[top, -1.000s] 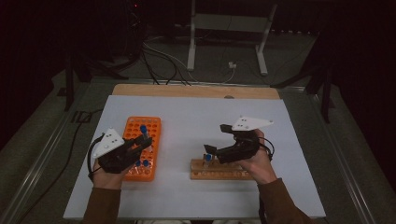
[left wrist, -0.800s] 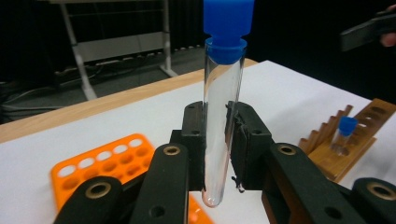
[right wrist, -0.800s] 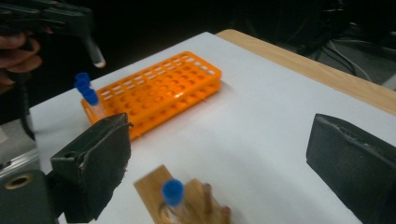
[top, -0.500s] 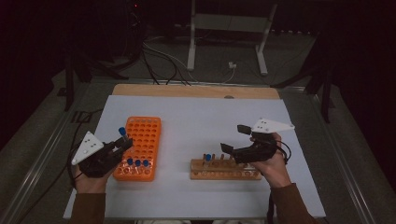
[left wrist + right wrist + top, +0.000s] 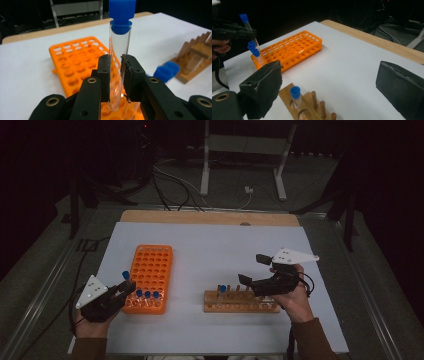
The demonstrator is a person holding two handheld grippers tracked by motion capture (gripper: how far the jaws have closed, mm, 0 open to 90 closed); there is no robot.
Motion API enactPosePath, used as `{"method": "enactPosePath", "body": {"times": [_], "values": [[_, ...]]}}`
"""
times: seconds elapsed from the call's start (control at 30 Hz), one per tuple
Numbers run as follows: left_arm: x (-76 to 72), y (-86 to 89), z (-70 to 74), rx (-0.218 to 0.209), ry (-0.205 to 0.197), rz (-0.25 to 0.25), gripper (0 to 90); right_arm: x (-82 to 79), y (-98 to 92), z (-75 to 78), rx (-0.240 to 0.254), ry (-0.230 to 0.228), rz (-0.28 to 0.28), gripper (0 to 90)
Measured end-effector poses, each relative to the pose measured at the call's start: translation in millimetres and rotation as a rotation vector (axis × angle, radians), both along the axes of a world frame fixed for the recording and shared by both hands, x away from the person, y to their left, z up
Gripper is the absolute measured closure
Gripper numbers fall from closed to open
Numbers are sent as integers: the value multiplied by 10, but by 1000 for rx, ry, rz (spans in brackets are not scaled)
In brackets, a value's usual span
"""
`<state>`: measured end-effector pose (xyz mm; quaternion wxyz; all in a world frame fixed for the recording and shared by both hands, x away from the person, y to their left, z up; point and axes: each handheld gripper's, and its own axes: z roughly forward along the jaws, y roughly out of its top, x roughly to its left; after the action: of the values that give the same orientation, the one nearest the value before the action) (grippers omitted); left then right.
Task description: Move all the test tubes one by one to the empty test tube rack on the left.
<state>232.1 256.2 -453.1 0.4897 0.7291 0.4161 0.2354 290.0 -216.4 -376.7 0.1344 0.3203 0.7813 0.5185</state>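
My left gripper [image 5: 121, 289] is shut on a clear test tube with a blue cap [image 5: 119, 50], held upright beside the near left corner of the orange rack [image 5: 151, 270]. In the left gripper view the pads clamp the tube's lower half above the orange rack [image 5: 72, 65]. Three blue-capped tubes [image 5: 147, 295] stand in the rack's near row. My right gripper [image 5: 253, 269] hangs open over the right part of the wooden rack [image 5: 240, 304]. In the right gripper view one blue-capped tube [image 5: 295, 95] stands in the wooden rack [image 5: 287, 96] between the wide-open jaws.
A white sheet [image 5: 215, 245] covers the table, with a wooden strip [image 5: 200, 216] along its far edge. Beyond it lie cables and a metal stand [image 5: 245, 165] on a dark floor. Wooden pegs [image 5: 322, 105] rise from the wooden rack.
My left gripper has carried the tube left and down, from over the orange rack's near end to its near left corner. The right gripper shifted slightly right, still open.
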Motion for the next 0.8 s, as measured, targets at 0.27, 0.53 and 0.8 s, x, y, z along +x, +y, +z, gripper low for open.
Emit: {"method": "enactPosePath", "body": {"times": [0.27, 0.53, 0.8], "values": [[-61, 20, -120, 13, 20, -19, 772, -4, -17, -10, 4, 2, 1, 70], [-56, -1, -245, 28, 51, -25, 770, -12, -19, -22, 6, 1, 9, 73], [-75, -17, -312, 90, 92, -26, 771, -15, -30, -30, 12, -2, 10, 76]]}}
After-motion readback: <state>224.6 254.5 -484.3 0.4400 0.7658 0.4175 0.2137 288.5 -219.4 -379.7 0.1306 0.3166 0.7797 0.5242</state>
